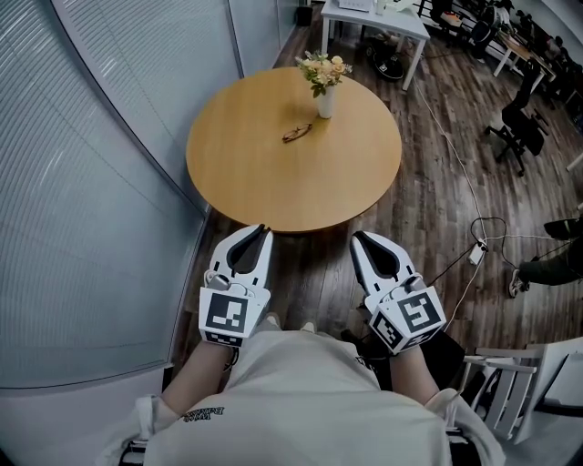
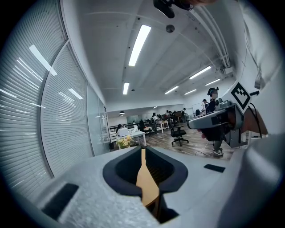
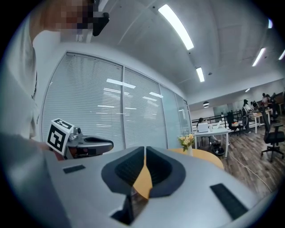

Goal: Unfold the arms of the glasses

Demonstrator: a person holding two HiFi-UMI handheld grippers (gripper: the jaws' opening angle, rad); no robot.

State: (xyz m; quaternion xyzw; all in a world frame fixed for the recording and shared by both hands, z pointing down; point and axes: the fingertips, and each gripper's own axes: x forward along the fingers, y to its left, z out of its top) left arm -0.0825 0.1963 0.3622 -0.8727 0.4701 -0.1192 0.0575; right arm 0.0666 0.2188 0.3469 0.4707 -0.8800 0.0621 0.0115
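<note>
A pair of folded glasses lies on the round wooden table, just left of a white vase of flowers. My left gripper and right gripper are held side by side near my body, short of the table's near edge and far from the glasses. Both are shut with nothing in them; the jaw tips meet in each gripper view, at the left gripper and at the right gripper. The glasses do not show in either gripper view.
A curved wall of blinds runs along the left. A white table stands beyond the round one. Cables and a power strip lie on the wood floor to the right, with office chairs further off. A white chair is at lower right.
</note>
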